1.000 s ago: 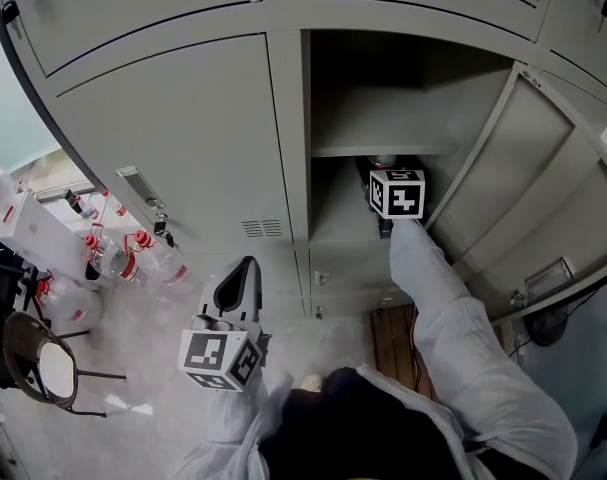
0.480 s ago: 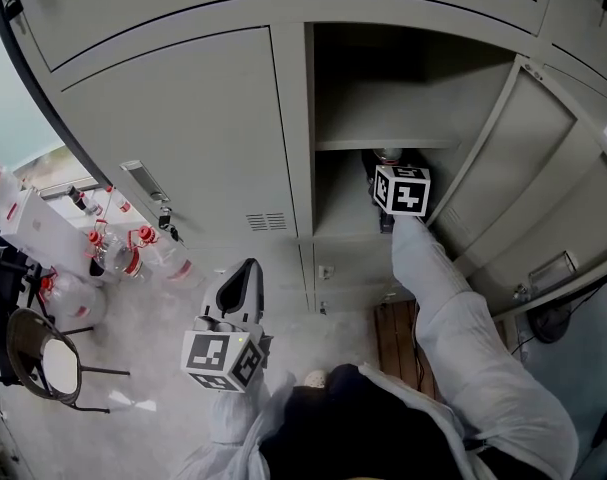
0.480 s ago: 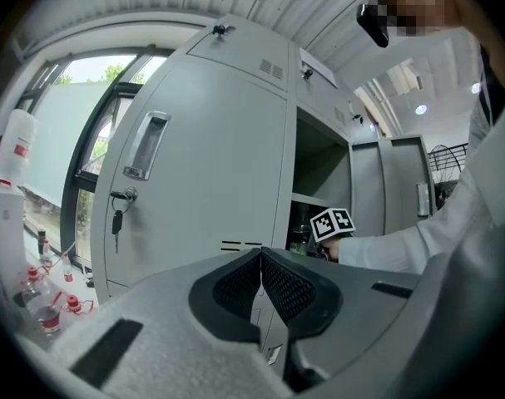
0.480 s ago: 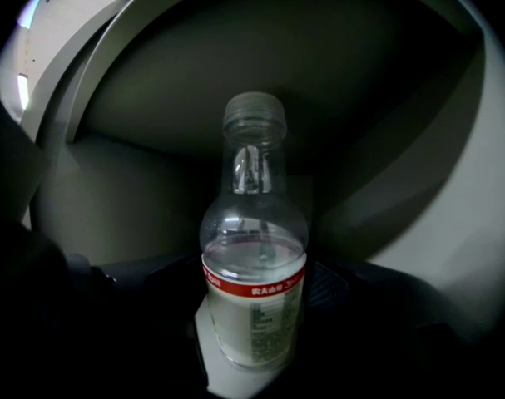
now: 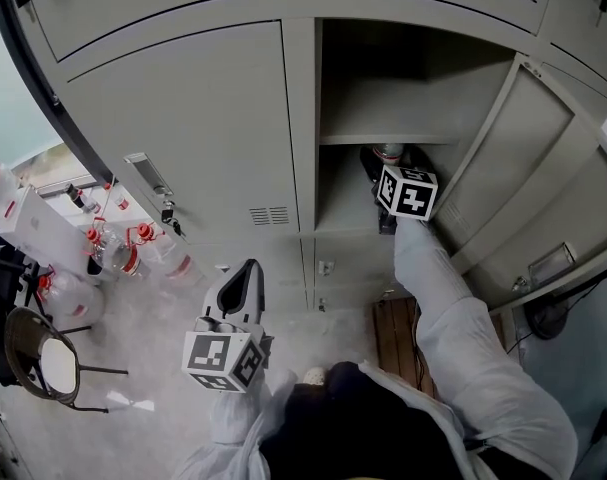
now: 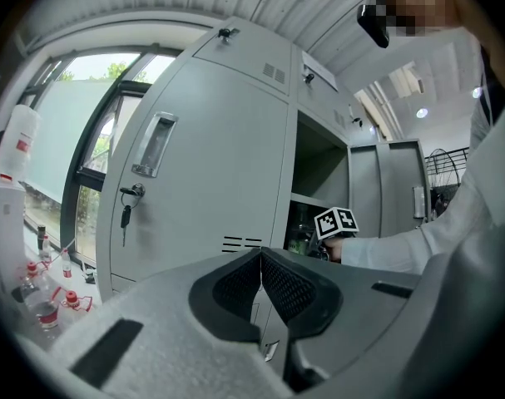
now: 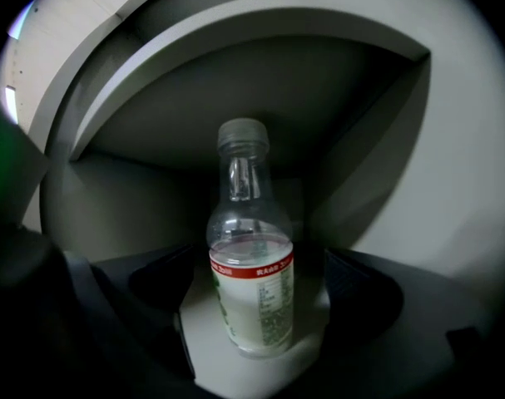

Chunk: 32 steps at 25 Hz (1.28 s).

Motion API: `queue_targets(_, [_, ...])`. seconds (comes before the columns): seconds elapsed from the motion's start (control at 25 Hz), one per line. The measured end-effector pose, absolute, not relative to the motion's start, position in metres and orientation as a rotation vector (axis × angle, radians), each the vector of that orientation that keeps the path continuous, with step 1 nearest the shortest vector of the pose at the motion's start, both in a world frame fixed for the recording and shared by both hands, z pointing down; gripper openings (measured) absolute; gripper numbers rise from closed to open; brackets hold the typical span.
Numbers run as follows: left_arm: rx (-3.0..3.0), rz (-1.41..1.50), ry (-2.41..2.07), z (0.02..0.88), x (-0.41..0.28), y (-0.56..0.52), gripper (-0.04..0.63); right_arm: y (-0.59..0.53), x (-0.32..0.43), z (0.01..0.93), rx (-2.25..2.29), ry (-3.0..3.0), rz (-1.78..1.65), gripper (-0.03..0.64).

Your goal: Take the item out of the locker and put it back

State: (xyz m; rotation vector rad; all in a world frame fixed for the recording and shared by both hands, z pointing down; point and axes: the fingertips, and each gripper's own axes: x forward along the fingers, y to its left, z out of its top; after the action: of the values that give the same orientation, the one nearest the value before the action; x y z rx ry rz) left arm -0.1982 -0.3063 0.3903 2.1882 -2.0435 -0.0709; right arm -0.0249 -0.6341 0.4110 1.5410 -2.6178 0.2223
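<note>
— So, where is the bottle (image 7: 250, 248) now?

— Upright on the floor of the open locker (image 5: 403, 98) compartment, under the shelf (image 5: 383, 140) and toward the far wall. It stands between the jaws of the right gripper (image 7: 260, 306), but neither pad touches it.

— Let go, then?

— Those jaws have just been opening, and a gap shows on each side of the label. I'd judge it released and standing on its own.

— And the left gripper (image 6: 260, 273)?

— Low and near the person, left of the open compartment, facing the closed door (image 5: 193, 118). Its jaws are pressed together with nothing in them.

— What does that mean for the task?

— The put-back looks done. The right gripper needs to draw straight back, since a tall, narrow bottle would tip at a nudge. The open door (image 5: 503, 168) hangs at the right.
</note>
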Motion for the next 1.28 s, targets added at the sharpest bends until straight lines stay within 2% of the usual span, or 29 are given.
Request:
queue_targets(0.6, [2.288, -0.045, -1.871, 0.412, -0.187, -0.29, 0.009, -0.535, -0.023, 0.392, 1.506, -2.736, 0.29, 0.472])
queue_targets(1.28, [2.368, -0.012, -1.763, 0.434, -0.163, -0.285, 0.009, -0.426, 0.024, 0.389, 1.532, -2.797, 0.202, 0.466])
